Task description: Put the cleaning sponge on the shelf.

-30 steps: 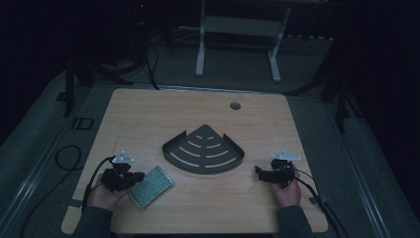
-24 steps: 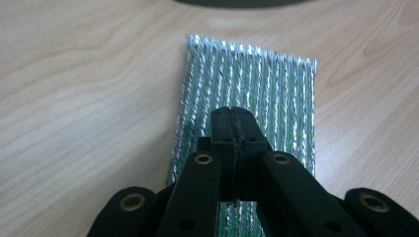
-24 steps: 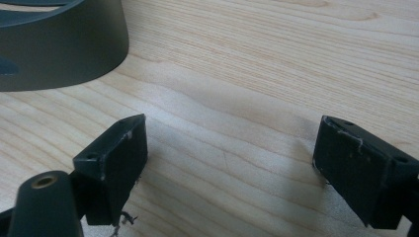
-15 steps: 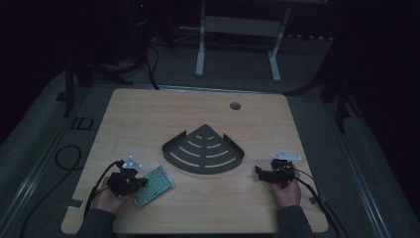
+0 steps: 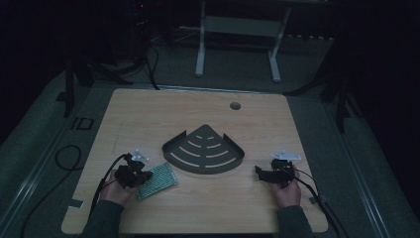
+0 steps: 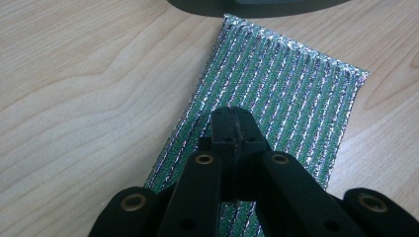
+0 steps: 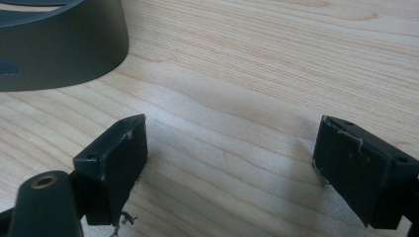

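I see my left gripper point(image 6: 232, 129) with its fingers pressed together, the two black tips meeting with no gap, right above the near part of the green and silver striped scouring pad point(image 6: 281, 98). Whether they pinch a bit of the pad's surface or only touch it, I cannot tell. The jaws have just finished closing.

The flat rectangular pad lies on the light wooden worktop point(image 6: 74, 89). Its far edge is just beside the curved wall of the dark grey metal corner shelf point(image 6: 257, 6), which has the shape of a quarter circle. In the high view, the pad point(image 5: 159, 179) is in the front left part of the worktop point(image 5: 163, 114), with the left gripper point(image 5: 132, 174) at its left end, and the shelf point(image 5: 204, 148) sits in the middle with slots in its floor.

My right gripper point(image 7: 227, 168) has its fingers spread wide, with only bare wood between them. It is low over the worktop, and the shelf wall point(image 7: 64, 44) is near its left finger. In the high view it point(image 5: 275, 173) is to the right of the shelf, well apart from the pad.

A small round hole point(image 5: 235, 105) is in the far part of the worktop.
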{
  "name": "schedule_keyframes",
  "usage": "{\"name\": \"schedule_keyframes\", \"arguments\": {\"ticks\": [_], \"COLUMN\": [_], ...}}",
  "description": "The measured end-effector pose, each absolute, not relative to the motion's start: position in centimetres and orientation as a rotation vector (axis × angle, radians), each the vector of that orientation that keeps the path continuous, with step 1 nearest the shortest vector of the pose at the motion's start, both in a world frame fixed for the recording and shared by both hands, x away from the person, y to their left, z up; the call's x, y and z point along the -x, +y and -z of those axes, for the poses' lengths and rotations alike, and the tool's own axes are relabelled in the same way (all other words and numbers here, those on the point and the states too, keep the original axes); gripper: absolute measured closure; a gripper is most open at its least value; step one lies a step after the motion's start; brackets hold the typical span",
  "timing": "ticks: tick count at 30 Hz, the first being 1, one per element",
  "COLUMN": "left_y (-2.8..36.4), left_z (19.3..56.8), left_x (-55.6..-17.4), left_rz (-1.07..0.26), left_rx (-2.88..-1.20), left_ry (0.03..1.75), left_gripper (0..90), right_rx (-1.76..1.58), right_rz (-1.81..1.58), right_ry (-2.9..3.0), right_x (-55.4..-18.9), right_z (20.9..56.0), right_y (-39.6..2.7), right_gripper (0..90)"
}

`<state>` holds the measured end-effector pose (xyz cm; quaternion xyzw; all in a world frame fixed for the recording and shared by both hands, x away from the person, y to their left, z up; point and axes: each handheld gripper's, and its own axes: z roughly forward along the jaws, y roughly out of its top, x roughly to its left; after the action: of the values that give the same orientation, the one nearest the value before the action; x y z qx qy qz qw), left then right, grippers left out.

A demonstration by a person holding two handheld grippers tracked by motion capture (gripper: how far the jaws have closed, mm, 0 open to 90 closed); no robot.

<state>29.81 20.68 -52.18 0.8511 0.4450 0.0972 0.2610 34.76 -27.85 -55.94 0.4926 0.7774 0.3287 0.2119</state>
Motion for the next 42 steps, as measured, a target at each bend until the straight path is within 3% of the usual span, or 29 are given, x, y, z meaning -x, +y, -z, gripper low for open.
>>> {"name": "schedule_keyframes", "arguments": {"ticks": [21, 42], "left_y": [21.5, 20.6], "left_z": [49.9, 50.6], "left_x": [-34.9, -36.0], "left_rz": [-0.196, -0.109], "left_rx": [-2.468, -2.590], "left_ry": [1.011, 0.950], "left_gripper": [83.8, 79.8], "right_rx": [-1.368, -1.368], "right_rz": [-0.914, -0.914], "right_ry": [2.159, 2.159], "right_x": [-34.8, -34.8], "right_z": [55.9, 55.9], "right_y": [-27.9, -27.9], "right_gripper": [13.1, 13.2]}}
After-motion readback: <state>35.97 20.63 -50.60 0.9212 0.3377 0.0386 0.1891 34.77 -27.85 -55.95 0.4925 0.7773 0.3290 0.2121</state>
